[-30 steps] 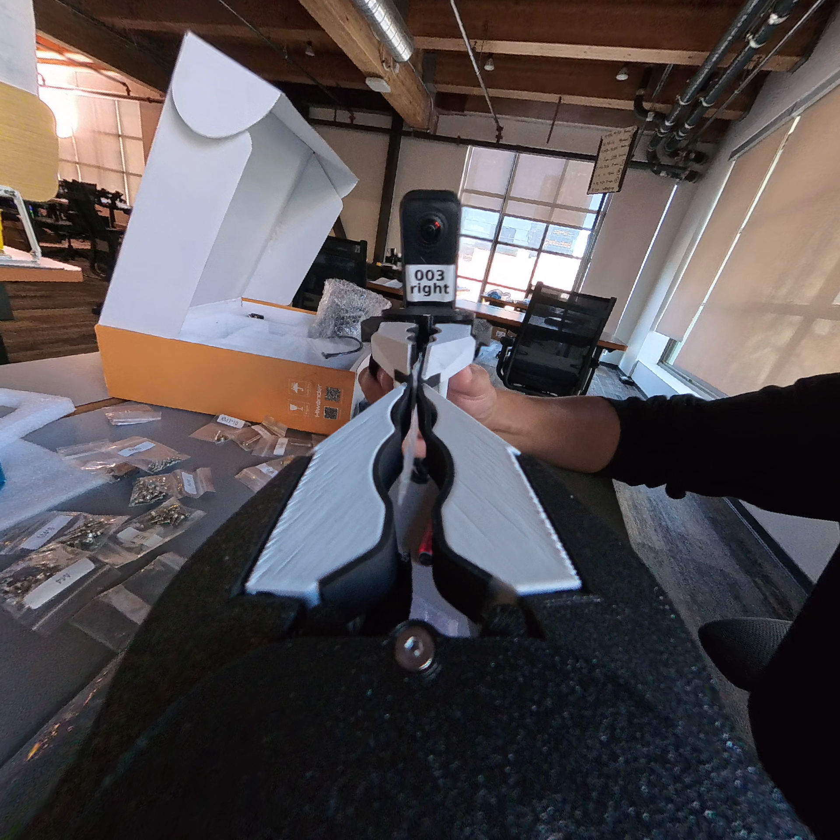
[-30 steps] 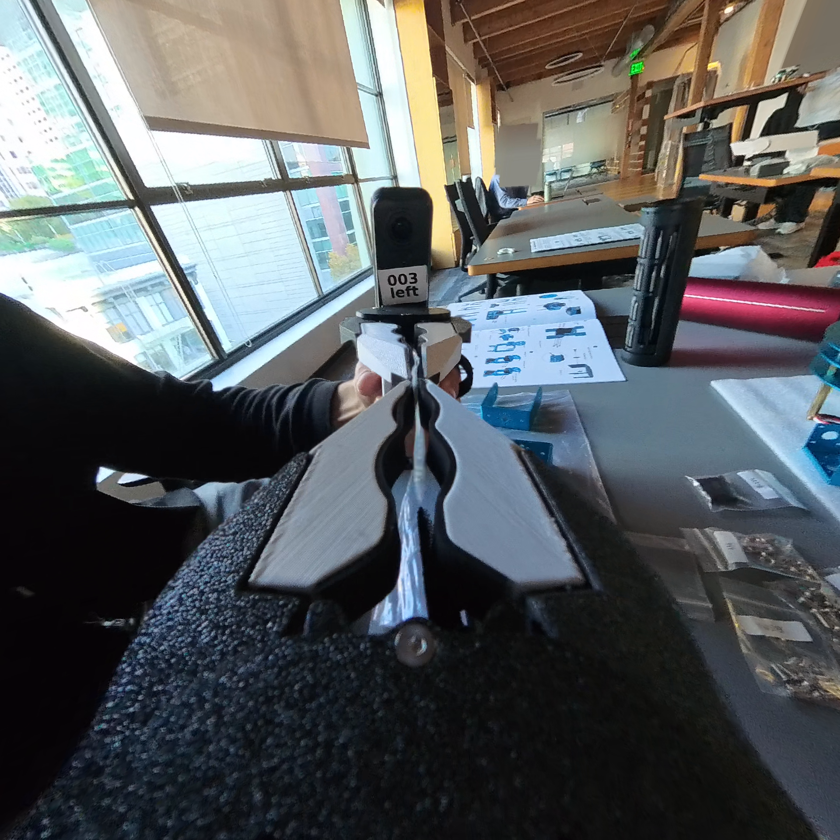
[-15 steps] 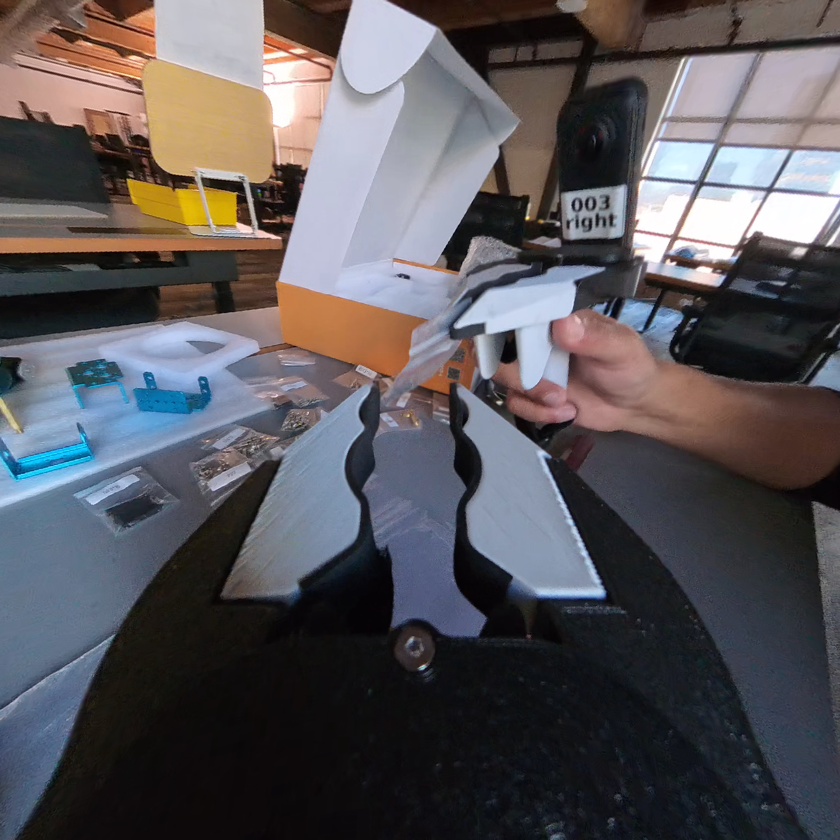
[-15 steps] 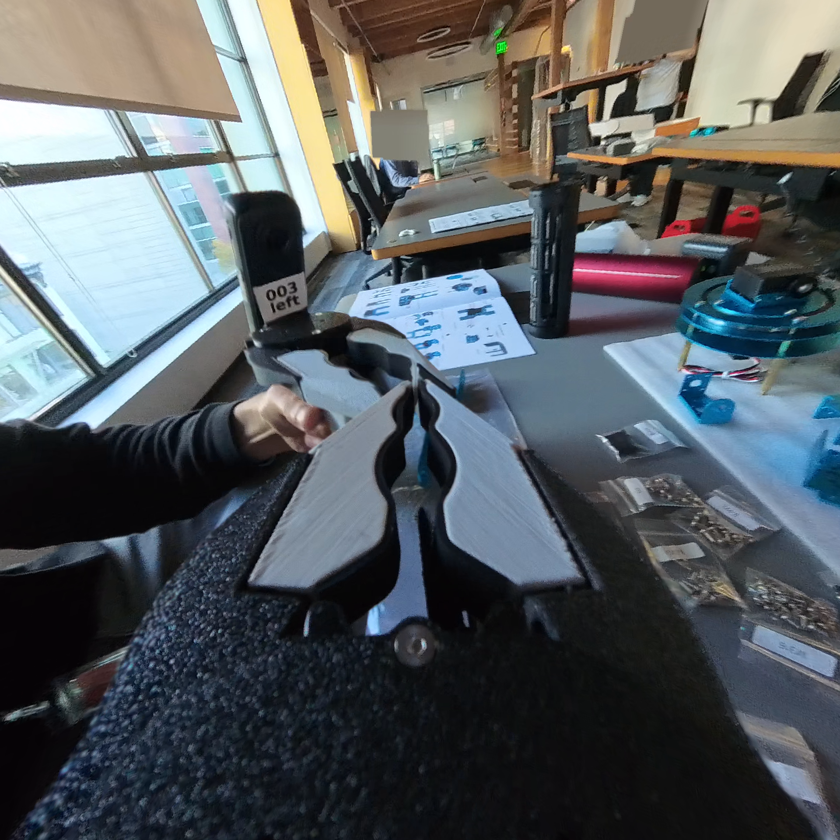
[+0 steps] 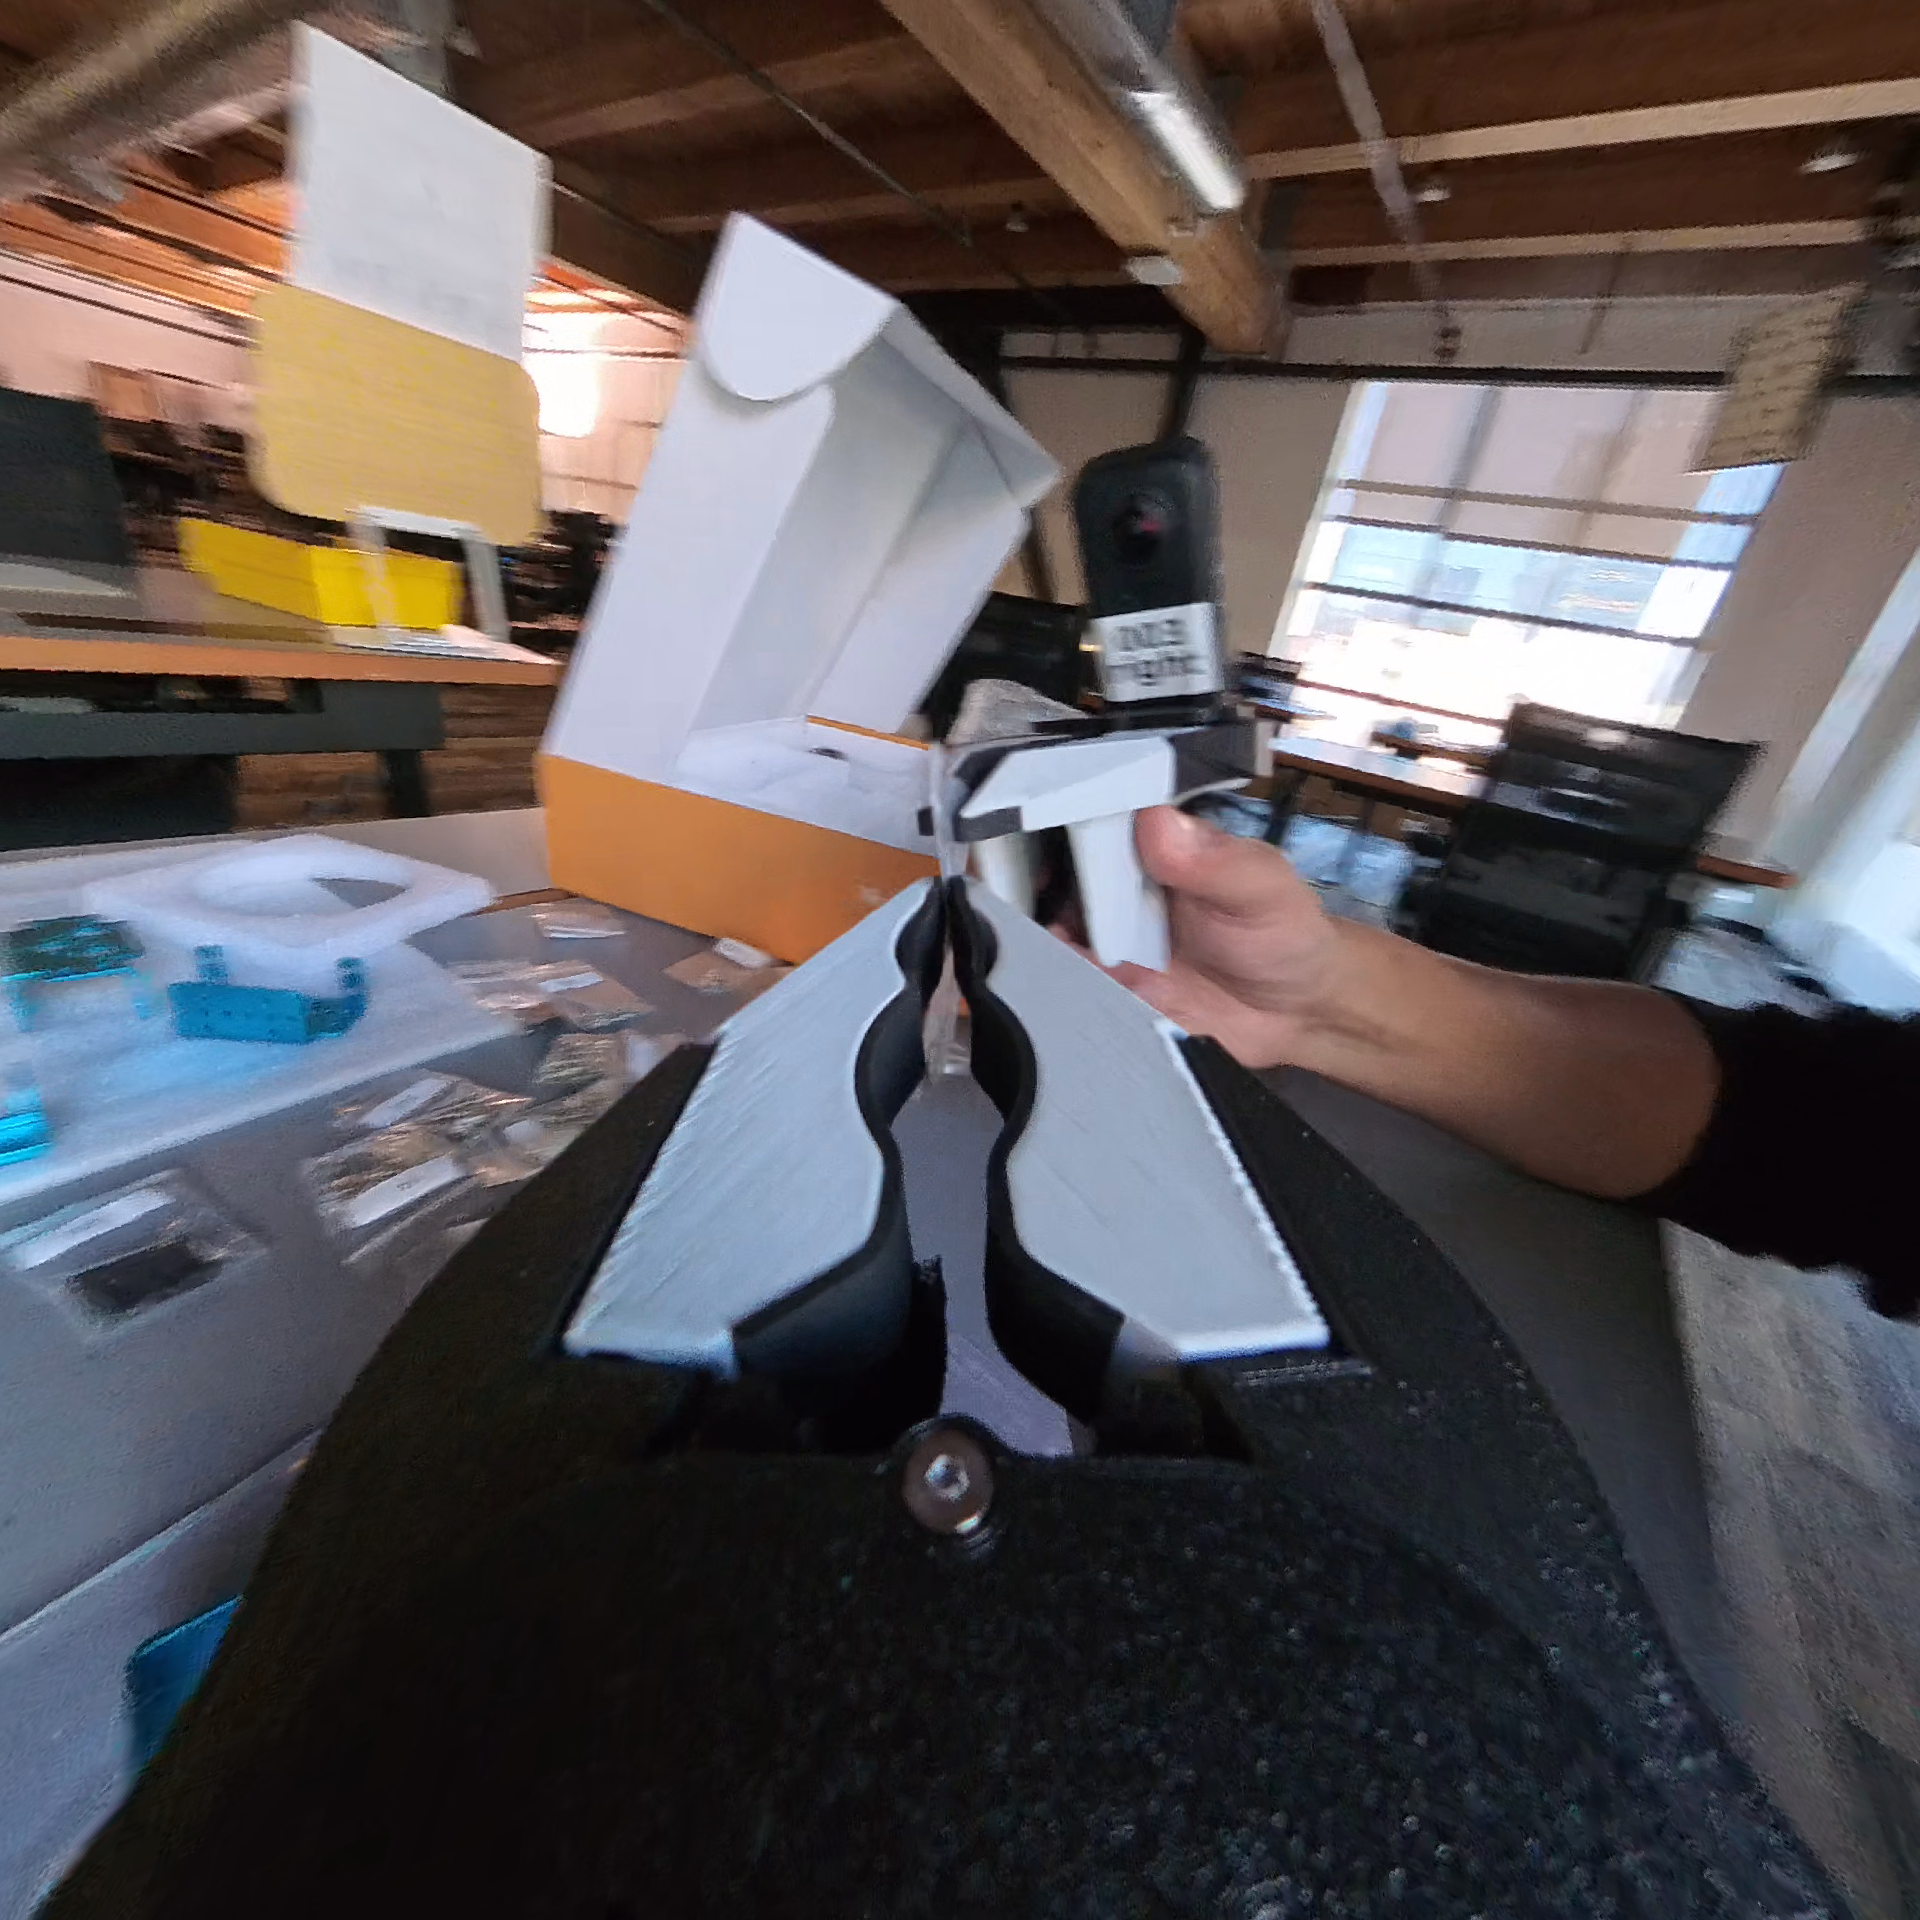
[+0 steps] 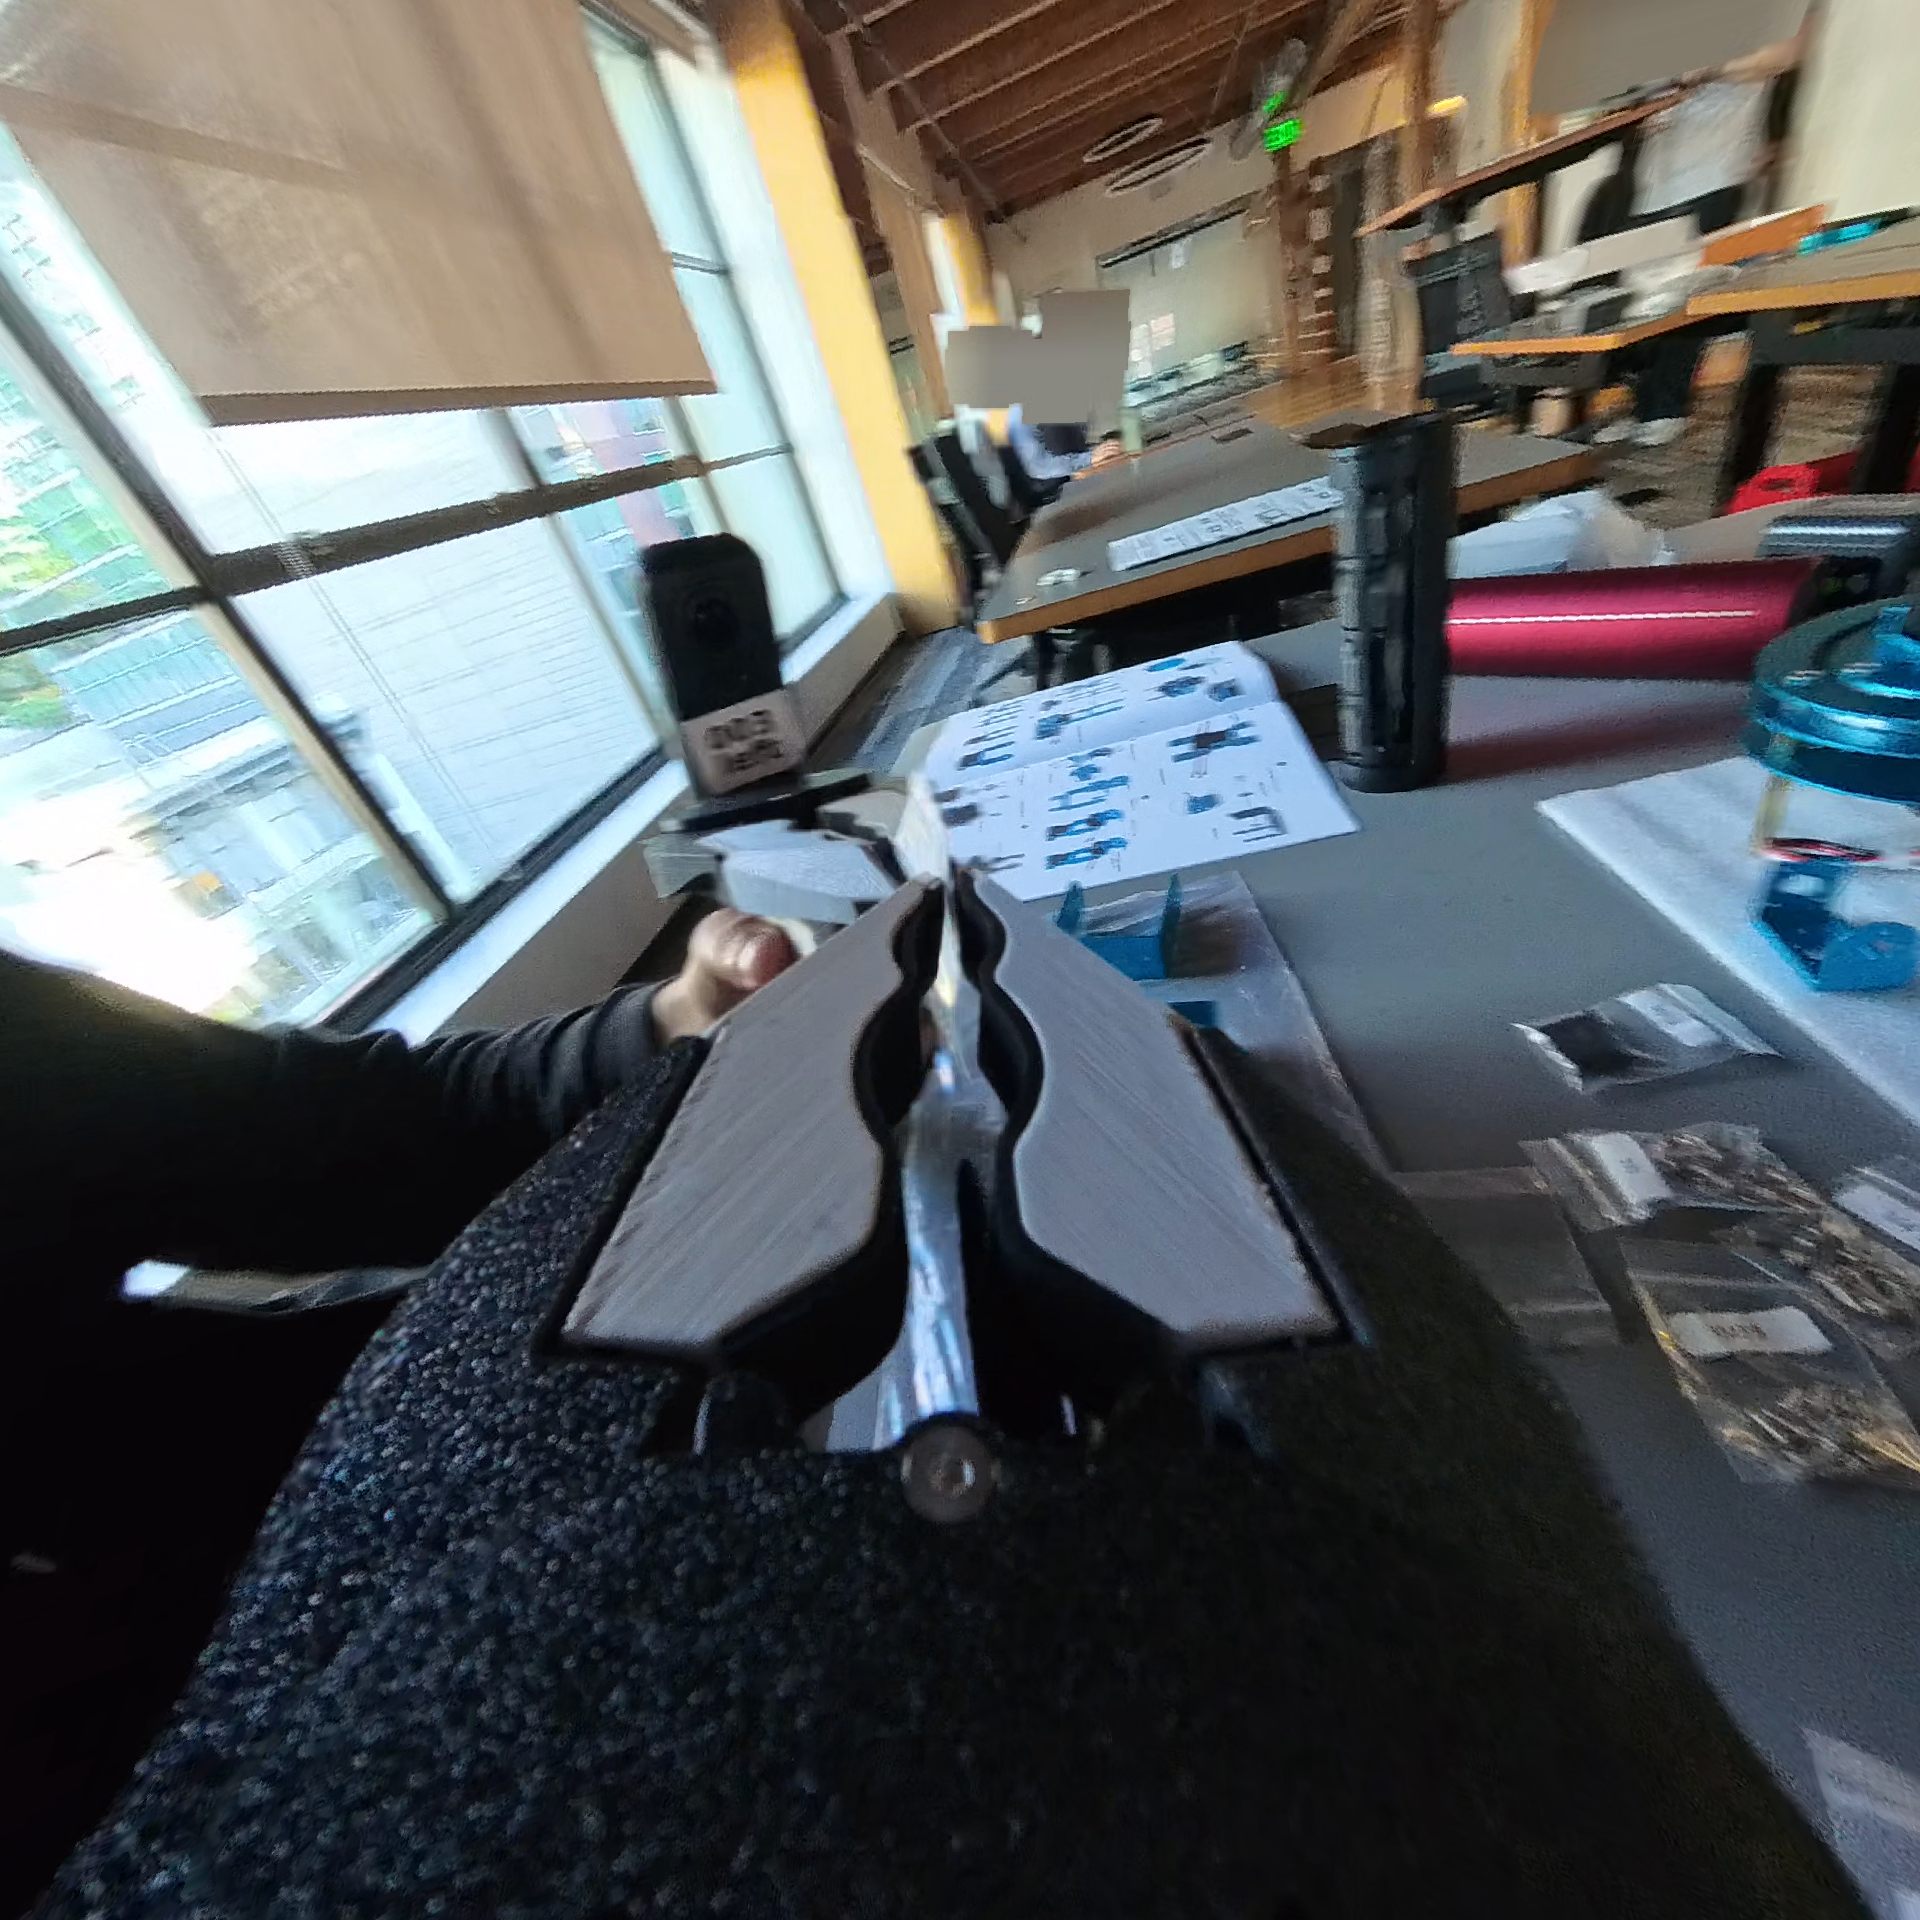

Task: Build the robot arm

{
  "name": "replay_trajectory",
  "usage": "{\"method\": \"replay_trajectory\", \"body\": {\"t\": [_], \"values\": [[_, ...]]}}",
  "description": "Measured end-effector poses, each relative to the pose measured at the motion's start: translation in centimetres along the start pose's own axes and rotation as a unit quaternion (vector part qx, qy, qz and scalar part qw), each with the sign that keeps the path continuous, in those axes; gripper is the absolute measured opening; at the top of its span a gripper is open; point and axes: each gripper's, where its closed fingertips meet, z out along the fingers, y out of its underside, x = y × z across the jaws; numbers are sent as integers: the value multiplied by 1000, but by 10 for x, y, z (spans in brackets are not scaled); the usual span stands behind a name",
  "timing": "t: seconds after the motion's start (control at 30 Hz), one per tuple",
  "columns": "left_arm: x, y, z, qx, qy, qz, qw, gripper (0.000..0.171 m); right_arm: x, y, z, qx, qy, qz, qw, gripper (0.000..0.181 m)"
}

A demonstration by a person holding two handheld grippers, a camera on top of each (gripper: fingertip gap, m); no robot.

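My left gripper (image 5: 948,896) is shut on the edge of a small clear plastic bag (image 5: 940,1023), which shows as a thin strip between its pads. My right gripper (image 5: 940,821) faces it tip to tip just beyond, held in a hand, and pinches the same bag. In the right wrist view my right gripper (image 6: 951,896) is shut on the clear bag (image 6: 935,1226), which runs back between its fingers. The left gripper (image 6: 878,831) meets it at the bag's far end. Both grippers are held above the grey table (image 6: 1455,987).
An open orange and white box (image 5: 727,862), white foam (image 5: 281,894), blue metal brackets (image 5: 270,1003) and small screw bags (image 5: 416,1174) lie to the left. An open booklet (image 6: 1132,790), a black cylinder (image 6: 1387,623), a red tube (image 6: 1621,629) and a blue round base (image 6: 1839,707) stand beyond. Both grippers' tips are close together, under 4 cm apart.
My left gripper let go of the bag, opened and swung aside, then came back and shut on the bag again close to the right gripper's tips. My right gripper stayed shut on the bag.
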Motion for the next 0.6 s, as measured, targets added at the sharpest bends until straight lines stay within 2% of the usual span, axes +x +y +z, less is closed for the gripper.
{"method": "replay_trajectory", "body": {"t": [0.03,0.07,0.1,0.17,0.2,0.27,0.3,0.37,0.43,0.47,0.5,0.6], "values": [[-7,-1,0,5,-42,20,999,0,7,-2,-1,2,27,-6,1000,6],[-13,-1,-1,5,-88,58,994,0,11,-6,-1,4,49,-14,999,23],[-20,-4,-3,5,-145,115,983,0,14,-10,-2,4,75,-17,997,37],[-30,-9,-10,-1,-247,210,946,0,12,-17,-1,-17,118,-9,993,45],[-34,-10,-13,-9,-292,252,923,0,10,-17,0,-38,134,19,990,44],[-38,-14,-20,-26,-365,366,856,0,-8,-17,9,-65,93,100,989,59],[-39,-18,-24,-33,-400,403,823,0,-11,-16,12,-81,82,133,984,57],[-36,-22,-27,-35,-429,449,783,0,-12,-16,18,-111,71,170,977,52],[-33,-26,-31,-44,-459,506,729,0,-13,-21,23,-121,63,197,971,48],[-32,-26,-31,-48,-466,526,710,0,-10,-22,24,-128,69,207,968,45],[-29,-25,-30,-52,-467,542,697,0,-8,-22,26,-136,71,213,965,46],[-18,-27,-26,-49,-470,589,655,0,-8,-25,31,-146,62,230,960,31]]}}
